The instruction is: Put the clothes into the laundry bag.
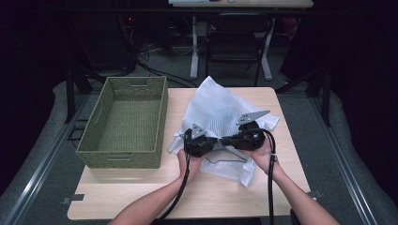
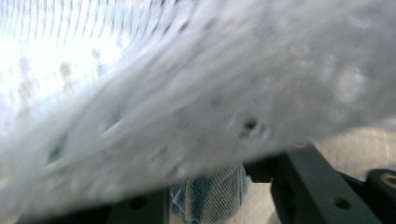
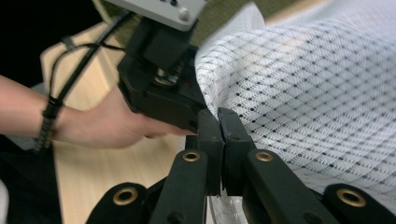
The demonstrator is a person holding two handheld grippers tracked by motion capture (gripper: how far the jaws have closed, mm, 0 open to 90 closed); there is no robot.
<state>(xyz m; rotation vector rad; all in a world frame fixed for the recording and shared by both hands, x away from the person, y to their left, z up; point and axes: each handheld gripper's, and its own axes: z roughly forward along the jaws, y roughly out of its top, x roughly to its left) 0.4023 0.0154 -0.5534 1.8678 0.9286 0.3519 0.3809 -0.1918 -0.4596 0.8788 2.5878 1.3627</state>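
right gripper (image 3: 218,122) pinches unlabelled mesh bag (image 3: 317,88)

Place: lab or office workspace
Evidence: pale wooden table (image 1: 141,197), desk legs (image 1: 194,47), floor cables (image 1: 155,70), dark curtained surroundings

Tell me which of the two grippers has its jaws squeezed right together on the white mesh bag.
The right gripper: its jaws meet, pinching the white mesh bag's edge. The left gripper's jaws stand apart under the mesh.
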